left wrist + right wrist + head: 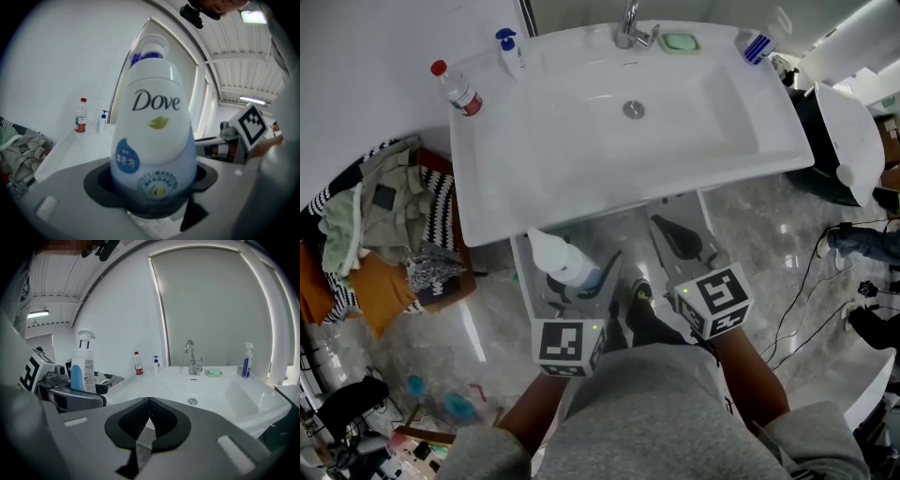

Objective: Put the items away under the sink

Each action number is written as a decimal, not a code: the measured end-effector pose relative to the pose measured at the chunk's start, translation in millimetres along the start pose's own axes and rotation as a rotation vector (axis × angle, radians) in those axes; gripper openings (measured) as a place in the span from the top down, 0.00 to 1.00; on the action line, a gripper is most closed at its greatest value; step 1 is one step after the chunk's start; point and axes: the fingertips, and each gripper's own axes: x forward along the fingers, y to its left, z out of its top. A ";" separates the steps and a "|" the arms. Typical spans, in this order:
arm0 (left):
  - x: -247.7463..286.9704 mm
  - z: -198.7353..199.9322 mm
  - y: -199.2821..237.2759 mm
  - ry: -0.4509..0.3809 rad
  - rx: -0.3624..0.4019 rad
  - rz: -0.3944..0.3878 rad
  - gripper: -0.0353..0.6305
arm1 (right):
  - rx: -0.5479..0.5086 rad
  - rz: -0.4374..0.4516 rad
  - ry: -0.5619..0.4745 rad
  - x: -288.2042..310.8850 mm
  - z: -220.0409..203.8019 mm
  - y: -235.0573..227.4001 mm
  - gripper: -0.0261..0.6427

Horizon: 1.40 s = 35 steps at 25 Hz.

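By sink (694, 122), left gripper (152, 199) clamps Dove bottle (152, 131); right gripper (149, 420) seemingly closed, empty.

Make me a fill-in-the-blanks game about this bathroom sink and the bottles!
1. The left hand-held gripper holds a white bottle with the word ____ printed on it.
2. The clear bottle on the sink's corner has a ____ cap.
3. The soap dish beside the faucet is coloured ____.
4. The right hand-held gripper is shut and holds ____.

Missing words: Dove; red; green; nothing.
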 end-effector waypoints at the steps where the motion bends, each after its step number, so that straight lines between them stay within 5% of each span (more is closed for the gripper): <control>1: 0.0 -0.6 -2.2 0.000 -0.001 0.006 0.42 | -0.001 0.008 0.001 -1.1 -1.4 -0.7 0.96; 19: 12.7 -70.4 -61.7 0.039 0.027 0.153 0.42 | 0.009 0.161 0.016 -27.7 -74.8 -16.8 0.96; 35: 63.1 -199.4 -35.0 0.175 0.048 0.035 0.42 | 0.095 0.059 0.074 30.0 -178.8 -8.4 0.96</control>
